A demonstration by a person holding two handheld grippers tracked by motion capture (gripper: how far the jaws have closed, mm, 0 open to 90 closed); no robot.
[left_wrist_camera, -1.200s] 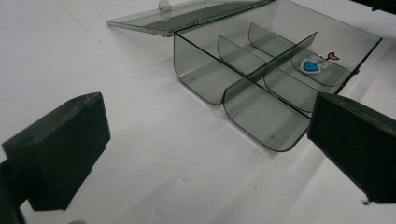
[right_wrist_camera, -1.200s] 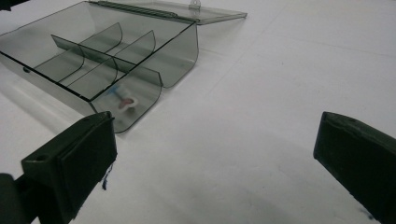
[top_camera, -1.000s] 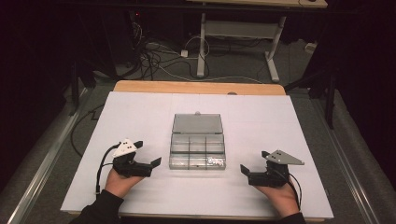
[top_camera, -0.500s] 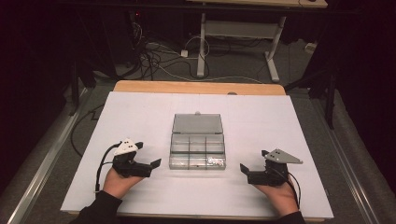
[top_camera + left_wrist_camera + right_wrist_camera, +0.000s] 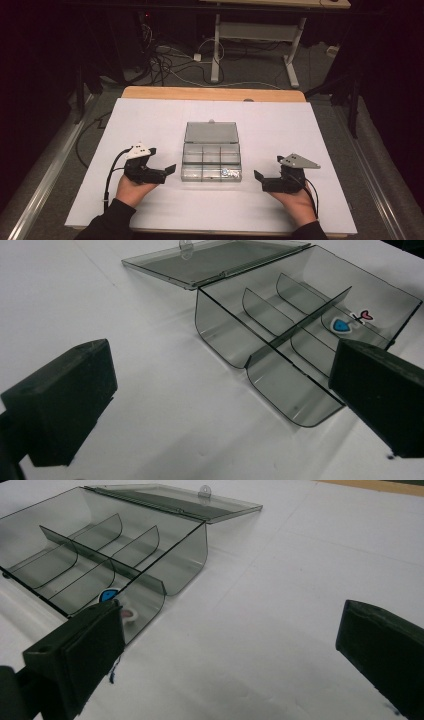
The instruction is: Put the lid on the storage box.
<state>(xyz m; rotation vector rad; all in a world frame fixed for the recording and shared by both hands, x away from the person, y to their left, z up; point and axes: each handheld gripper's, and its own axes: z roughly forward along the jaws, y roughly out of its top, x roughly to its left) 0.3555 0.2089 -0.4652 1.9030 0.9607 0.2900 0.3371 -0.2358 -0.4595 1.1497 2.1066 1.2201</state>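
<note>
A clear smoky plastic compartment box sits mid-table on the white sheet, its lid lying open flat behind it. Small pieces rest in its near-right compartment; a blue piece and a red one show in the left gripper view, and the blue piece with a pale one in the right gripper view. My left gripper rests left of the box, open and empty. My right gripper rests right of it, open and empty.
The white sheet covers the table, with a wooden edge at the far side. Cables and a desk frame lie on the floor beyond. A metal rail runs along the left side.
</note>
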